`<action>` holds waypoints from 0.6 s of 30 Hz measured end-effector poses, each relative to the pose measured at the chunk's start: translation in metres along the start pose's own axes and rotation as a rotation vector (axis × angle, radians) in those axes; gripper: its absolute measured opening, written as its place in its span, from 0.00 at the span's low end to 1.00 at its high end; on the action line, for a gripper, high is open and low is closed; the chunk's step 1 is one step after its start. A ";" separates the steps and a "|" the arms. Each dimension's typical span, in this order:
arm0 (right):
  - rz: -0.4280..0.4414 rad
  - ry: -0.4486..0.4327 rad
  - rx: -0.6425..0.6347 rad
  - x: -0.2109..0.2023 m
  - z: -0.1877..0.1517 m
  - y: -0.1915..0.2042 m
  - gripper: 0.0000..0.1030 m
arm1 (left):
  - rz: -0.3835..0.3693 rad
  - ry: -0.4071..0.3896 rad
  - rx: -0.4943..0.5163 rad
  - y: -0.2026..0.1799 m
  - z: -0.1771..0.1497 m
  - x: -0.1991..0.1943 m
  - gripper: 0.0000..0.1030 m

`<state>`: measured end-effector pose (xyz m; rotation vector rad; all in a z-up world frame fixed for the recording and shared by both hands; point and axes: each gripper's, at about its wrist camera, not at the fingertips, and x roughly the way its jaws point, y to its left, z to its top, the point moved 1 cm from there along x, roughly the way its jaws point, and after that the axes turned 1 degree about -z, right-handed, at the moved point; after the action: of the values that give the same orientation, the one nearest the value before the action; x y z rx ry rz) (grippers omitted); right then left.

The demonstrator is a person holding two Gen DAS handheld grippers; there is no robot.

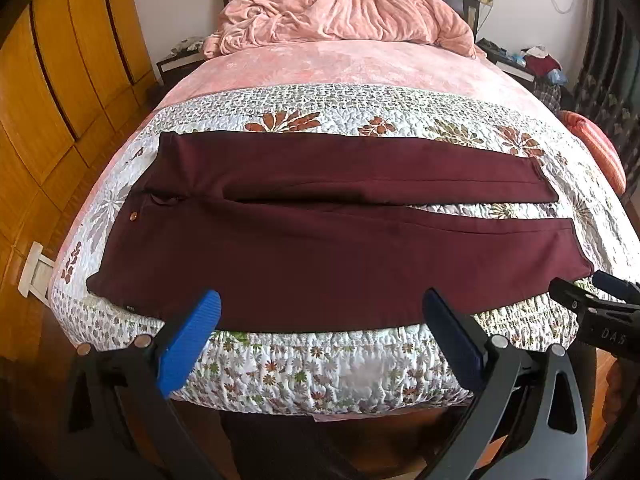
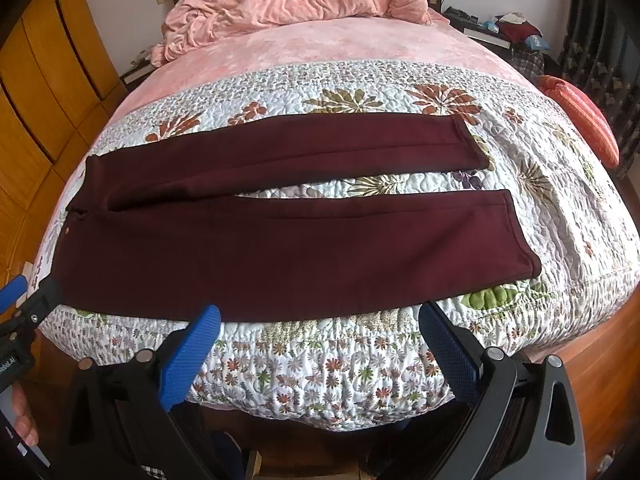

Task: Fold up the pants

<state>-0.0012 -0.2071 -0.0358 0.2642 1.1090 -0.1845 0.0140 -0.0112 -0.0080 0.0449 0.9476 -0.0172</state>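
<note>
Dark maroon pants [image 1: 320,240] lie flat across the foot of the bed, waistband to the left, both legs stretched right and slightly apart. In the right wrist view the pants [image 2: 280,248] show their two leg hems on the right. My left gripper [image 1: 320,312] hovers open over the near edge of the pants, blue fingers [image 1: 192,340] wide apart, nothing between them. My right gripper [image 2: 320,320] hangs open above the quilt's front edge just below the near leg. Each gripper shows at the other view's side: the right gripper [image 1: 600,300] and the left gripper [image 2: 24,300].
The bed carries a floral quilt [image 1: 320,364] at the foot and a pink sheet [image 1: 340,64] with a bunched pink blanket [image 1: 340,12] at the head. Wooden wardrobe doors [image 1: 60,100] stand left. An orange cushion [image 2: 580,120] and a cluttered nightstand [image 2: 508,32] lie right.
</note>
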 end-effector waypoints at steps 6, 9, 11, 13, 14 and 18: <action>-0.002 -0.009 -0.011 -0.002 0.000 0.001 0.96 | -0.002 0.000 0.001 0.000 0.001 0.000 0.97; -0.001 -0.008 -0.010 -0.002 0.001 0.002 0.96 | -0.001 -0.002 0.001 0.000 0.001 0.000 0.97; 0.001 -0.009 -0.011 -0.003 0.001 0.003 0.96 | -0.001 -0.001 -0.001 0.000 0.001 0.001 0.97; 0.000 -0.008 -0.012 -0.003 0.001 0.003 0.96 | -0.001 -0.003 -0.003 0.001 0.001 0.000 0.97; 0.000 -0.008 -0.012 -0.003 0.001 0.003 0.96 | 0.001 -0.004 -0.003 0.001 0.001 0.000 0.97; 0.000 -0.008 -0.012 -0.002 0.001 0.003 0.96 | 0.001 -0.005 -0.003 0.001 0.000 0.000 0.97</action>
<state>-0.0011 -0.2048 -0.0331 0.2531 1.1019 -0.1785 0.0139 -0.0101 -0.0076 0.0427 0.9422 -0.0148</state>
